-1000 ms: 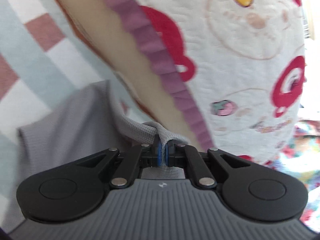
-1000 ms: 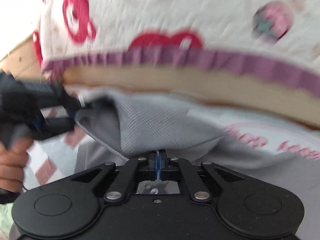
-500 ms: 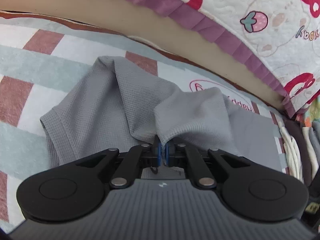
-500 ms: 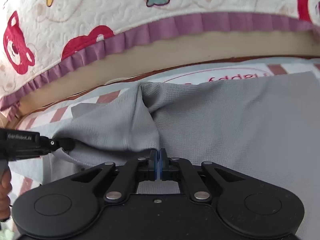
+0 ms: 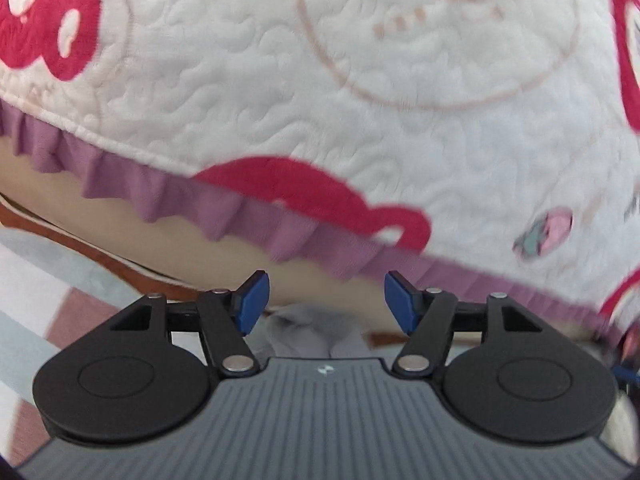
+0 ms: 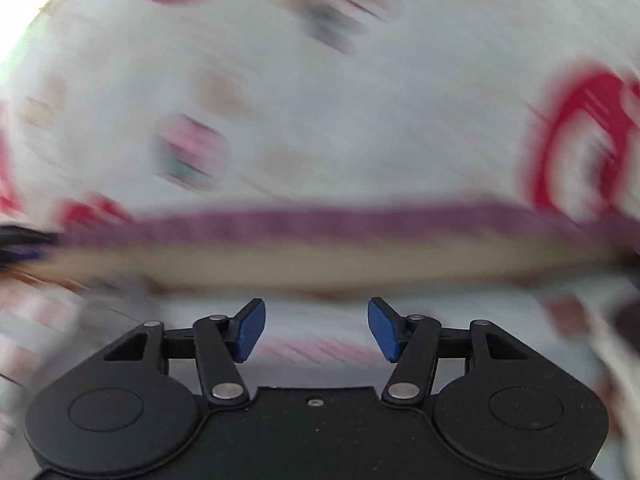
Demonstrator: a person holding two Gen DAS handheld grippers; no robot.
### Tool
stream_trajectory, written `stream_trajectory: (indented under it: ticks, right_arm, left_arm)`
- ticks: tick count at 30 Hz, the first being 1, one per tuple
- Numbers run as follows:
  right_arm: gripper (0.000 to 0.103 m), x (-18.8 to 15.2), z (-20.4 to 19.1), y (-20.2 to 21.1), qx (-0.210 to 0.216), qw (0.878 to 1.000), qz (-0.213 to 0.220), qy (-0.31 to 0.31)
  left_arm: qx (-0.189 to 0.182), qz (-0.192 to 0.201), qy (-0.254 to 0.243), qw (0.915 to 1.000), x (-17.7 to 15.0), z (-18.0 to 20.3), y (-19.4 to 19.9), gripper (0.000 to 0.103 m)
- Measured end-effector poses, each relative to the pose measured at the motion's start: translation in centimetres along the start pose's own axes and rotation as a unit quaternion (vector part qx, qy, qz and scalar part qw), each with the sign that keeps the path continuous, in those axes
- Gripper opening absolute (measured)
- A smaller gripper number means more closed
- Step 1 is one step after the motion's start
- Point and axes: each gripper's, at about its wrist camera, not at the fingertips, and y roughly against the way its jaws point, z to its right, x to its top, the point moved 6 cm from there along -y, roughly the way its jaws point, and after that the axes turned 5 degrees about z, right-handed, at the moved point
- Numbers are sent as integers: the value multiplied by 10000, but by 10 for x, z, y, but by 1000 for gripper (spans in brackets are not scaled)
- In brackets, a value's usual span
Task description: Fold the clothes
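In the left wrist view my left gripper (image 5: 326, 300) is open, its blue pads (image 5: 252, 306) wide apart and holding nothing. Only a small bunched piece of the grey garment (image 5: 304, 332) shows, low between the fingers just in front of the gripper body. The right wrist view is heavily motion-blurred. There my right gripper (image 6: 316, 328) is open too, blue pads (image 6: 250, 330) spread and empty. A faint grey smear at the left (image 6: 100, 304) may be the garment; I cannot tell.
A white quilted cover (image 5: 320, 80) with red bear prints and a purple frill (image 5: 180, 200) fills the upper part of both views, close ahead. Under it runs a beige edge (image 6: 320, 262). A pink, white and pale-blue checked surface (image 5: 36, 280) lies below.
Both grippers were shut on the grey garment half a second ago; both have opened and let it go. The views have swung up toward the quilted cover, the right one moving fast.
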Motion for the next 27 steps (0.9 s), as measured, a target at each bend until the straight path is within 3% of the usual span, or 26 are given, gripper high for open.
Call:
stream_trajectory:
  ticks: [4,7,11,12,15,18,20,21,22,23,24,26,27]
  right_arm:
    - [63,-38,96,-9,-946,9927,-609,-443]
    - [63,-50,133,-18,-1048,9855,-797,-1066]
    - [63,-52,146,-37,-862,9844,-808,-1301]
    - [63,-54,143,-45,-809,9862,-813,-1196]
    - [64,-57,131,-69,-651,9907,-828,-862]
    - [65,-57,119,-82,-666,9951,-548,-490]
    - [64,-57,108,-87,-594,9966,-498,-282]
    - [51,-57,103,-90,-556,9972,-475,-179]
    - [22,-56,95,-90,-453,9974,-552,71]
    - [12,-53,89,-89,-372,9972,-593,245]
    - [10,-50,84,-87,-293,9967,-632,415]
    - [7,-32,94,-76,-680,9968,-230,357]
    - [7,-22,99,-70,-879,9956,-23,324]
  left_arm:
    - [-137,-634,-460,9968,-42,-14,5,68]
    - [-24,-1001,-890,9910,-64,-19,-4,72]
    - [200,-1406,-1492,9786,-90,-24,-18,71]
    - [269,-1472,-1464,9778,-92,-28,-21,66]
    - [531,-1519,-823,9835,-86,-44,-30,65]
    - [723,-1500,-1065,9803,-86,-49,-37,66]
    - [721,-1441,-1238,9791,-87,-48,-43,73]
    - [719,-1399,-1323,9787,-88,-46,-45,77]
    - [721,-1365,-1408,9779,-88,-43,-48,77]
    - [715,-1329,-1473,9775,-89,-40,-49,76]
    - [669,-1290,-1530,9775,-90,-35,-49,57]
    - [394,-1241,-1655,9776,-87,-23,-46,4]
    - [348,-1189,-1719,9773,-84,-18,-43,4]
